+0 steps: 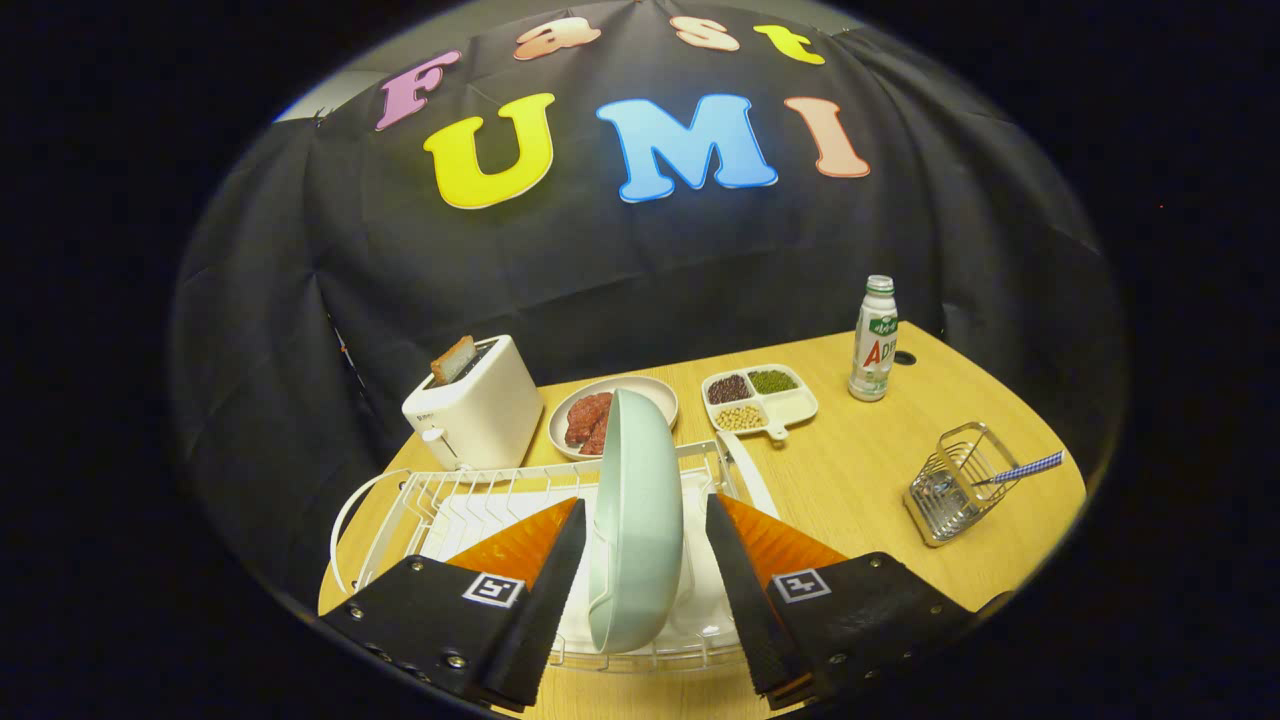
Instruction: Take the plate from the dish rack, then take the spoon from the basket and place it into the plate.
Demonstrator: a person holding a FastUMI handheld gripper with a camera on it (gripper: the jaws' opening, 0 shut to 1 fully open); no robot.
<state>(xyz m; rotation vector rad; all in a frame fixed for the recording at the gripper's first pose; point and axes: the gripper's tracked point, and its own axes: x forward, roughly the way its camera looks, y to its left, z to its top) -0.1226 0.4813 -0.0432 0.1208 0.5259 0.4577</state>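
A pale green plate [637, 520] stands on edge in the white wire dish rack [440, 495]. My gripper [645, 515] straddles the plate with one finger on each side. The fingers stand apart from the plate, with a narrow gap on the left and a wider one on the right, so the gripper is open. Off to the right of the fingers a wire basket [950, 492] lies on the wooden table, with a spoon [1022, 468] with a blue chequered handle sticking out of it.
Beyond the rack stand a white toaster [480, 410] with a slice of bread, a bowl of red meat [600, 412], a divided tray of beans [758, 400] and a white bottle [873, 340]. The wooden table [850, 470] stretches right of the rack.
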